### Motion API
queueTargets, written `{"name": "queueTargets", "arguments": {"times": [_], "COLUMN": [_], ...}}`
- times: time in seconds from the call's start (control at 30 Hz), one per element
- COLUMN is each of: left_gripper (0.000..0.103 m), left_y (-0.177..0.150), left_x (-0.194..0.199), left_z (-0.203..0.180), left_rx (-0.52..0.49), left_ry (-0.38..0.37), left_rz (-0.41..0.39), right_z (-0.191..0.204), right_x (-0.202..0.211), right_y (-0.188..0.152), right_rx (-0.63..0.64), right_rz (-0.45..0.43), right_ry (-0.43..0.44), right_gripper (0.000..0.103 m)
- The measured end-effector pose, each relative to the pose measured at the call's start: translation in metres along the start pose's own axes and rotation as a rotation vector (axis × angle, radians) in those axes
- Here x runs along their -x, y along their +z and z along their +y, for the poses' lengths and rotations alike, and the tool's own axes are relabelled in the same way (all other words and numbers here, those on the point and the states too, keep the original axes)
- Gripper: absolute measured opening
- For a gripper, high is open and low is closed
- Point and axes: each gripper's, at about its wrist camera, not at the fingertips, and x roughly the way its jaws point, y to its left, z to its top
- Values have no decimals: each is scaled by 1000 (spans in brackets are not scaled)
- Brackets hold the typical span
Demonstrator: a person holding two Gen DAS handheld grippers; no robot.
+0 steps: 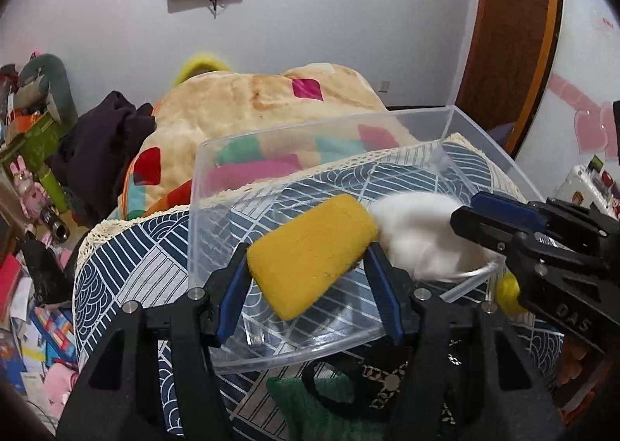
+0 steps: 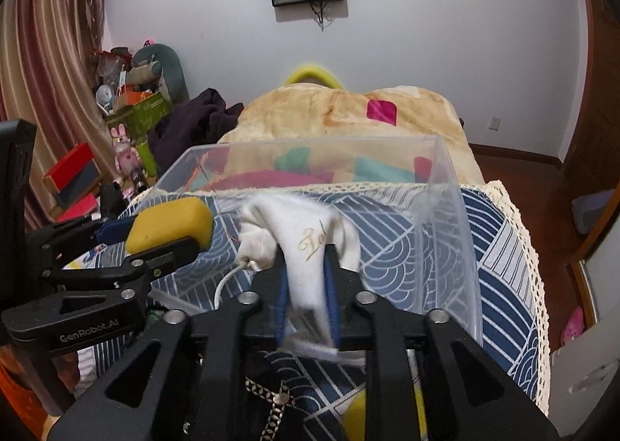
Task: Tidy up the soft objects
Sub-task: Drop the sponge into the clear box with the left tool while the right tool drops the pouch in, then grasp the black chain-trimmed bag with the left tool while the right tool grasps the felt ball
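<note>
My left gripper (image 1: 308, 259) is shut on a yellow sponge (image 1: 310, 257) and holds it above the near edge of a clear plastic bin (image 1: 310, 131). In the right wrist view the left gripper (image 2: 155, 235) comes in from the left with the sponge (image 2: 170, 228). My right gripper (image 2: 306, 259) is shut on a white cloth pouch (image 2: 306, 235) with gold lettering and a cord, held over the bin (image 2: 445, 208). In the left wrist view the right gripper (image 1: 465, 220) enters from the right with the pouch (image 1: 418, 235).
The bin stands on a blue and white patterned cushion (image 1: 135, 266) on a bed with a beige blanket (image 1: 271, 96). A dark garment (image 1: 104, 138) lies at left. A green item (image 1: 306, 402) and a patterned strap (image 2: 277, 394) lie below the grippers. Clutter fills the floor (image 1: 35, 324) at left.
</note>
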Motion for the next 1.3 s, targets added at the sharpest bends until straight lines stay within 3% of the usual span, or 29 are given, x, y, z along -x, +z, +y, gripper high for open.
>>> {"name": "queueTargets", "arguments": {"times": [0.17, 0.3, 0.53, 0.7, 1.17, 1.3], "left_gripper": [71, 75, 96, 98, 98, 81], "left_y": [0, 2, -1, -17, -62, -62], "left_x": [11, 28, 64, 79, 52, 42], "left_z": [-2, -3, -3, -8, -47, -57], "left_rx": [-14, -16, 6, -8, -42, -57], "left_ry": [-4, -1, -15, -23, -132, -135], "left_rz": [-21, -61, -133, -129, 10, 26], "right_z": [2, -3, -8, -12, -32, -38], "right_x": [16, 33, 67, 82, 56, 43], "right_y": [2, 5, 3, -10, -63, -68], "right_rx": [21, 23, 26, 47, 21, -16], "right_rz": [-45, -89, -163, -180, -16, 21], "right_ry": [-21, -25, -48, -79, -100, -78], "right_gripper": [47, 49, 60, 73, 74, 73]}}
